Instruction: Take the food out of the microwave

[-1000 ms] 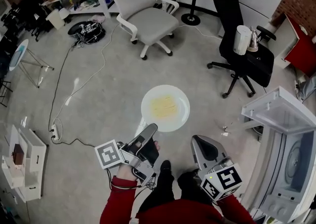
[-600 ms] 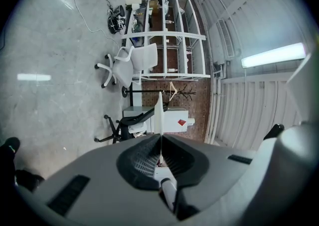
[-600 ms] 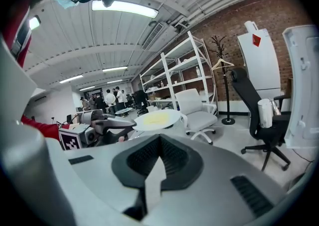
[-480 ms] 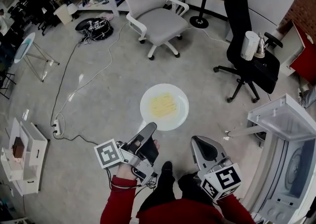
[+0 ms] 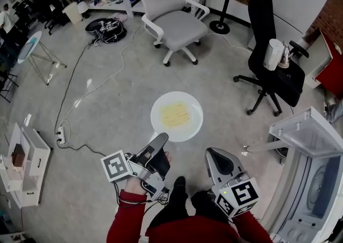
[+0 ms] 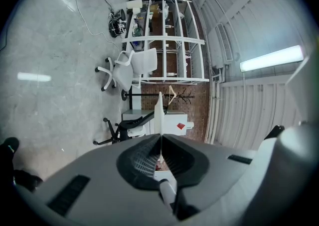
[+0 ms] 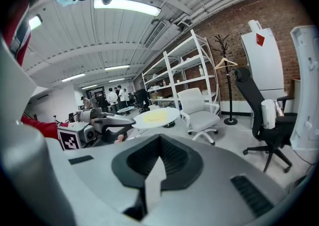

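food (image 5: 176,113) on white plate (image 5: 194,124), out at 12 o'clock, rim clamped in left gripper (image 5: 161,139); right gripper (image 5: 213,155) closed on nothing. open microwave (image 5: 316,188) at 4 o'clock. likely carry-away step; next calls for keeping plate level, finding a surface.

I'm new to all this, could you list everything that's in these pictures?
plate: one, white, held above the floor
food: one portion, yellow, on the plate
white chair: one, beyond the plate
black chair: one, far right
container: one, white, on the black chair
microwave: one, white, door open, right edge
power strip: one, white, floor, left
left gripper: grey, shut on the plate
right gripper: grey, shut, empty
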The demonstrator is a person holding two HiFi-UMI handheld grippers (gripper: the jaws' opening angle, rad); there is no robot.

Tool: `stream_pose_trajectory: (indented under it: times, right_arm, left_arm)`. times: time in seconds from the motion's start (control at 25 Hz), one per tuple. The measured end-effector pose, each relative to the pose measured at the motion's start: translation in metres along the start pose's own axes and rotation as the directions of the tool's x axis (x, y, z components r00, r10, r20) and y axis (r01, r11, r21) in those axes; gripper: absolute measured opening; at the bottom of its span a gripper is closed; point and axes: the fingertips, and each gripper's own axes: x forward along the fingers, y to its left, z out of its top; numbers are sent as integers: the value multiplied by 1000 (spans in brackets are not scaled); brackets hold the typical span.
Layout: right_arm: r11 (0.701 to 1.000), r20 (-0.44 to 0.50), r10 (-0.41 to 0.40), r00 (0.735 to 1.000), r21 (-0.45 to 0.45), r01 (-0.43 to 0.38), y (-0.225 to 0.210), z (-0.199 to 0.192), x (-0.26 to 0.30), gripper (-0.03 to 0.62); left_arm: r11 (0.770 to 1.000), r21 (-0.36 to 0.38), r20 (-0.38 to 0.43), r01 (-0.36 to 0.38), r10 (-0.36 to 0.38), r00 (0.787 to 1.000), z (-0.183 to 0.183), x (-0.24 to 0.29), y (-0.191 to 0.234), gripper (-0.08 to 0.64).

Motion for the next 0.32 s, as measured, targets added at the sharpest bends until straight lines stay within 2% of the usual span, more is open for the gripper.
stream_pose_trajectory:
  times: [0.32]
  right_arm:
    - [1000, -2, 3, 1000, -6, -3, 5, -1, -2, 9]
  left_arm:
    - [1000, 1, -3, 10, -10, 1000, -1, -1, -3, 18]
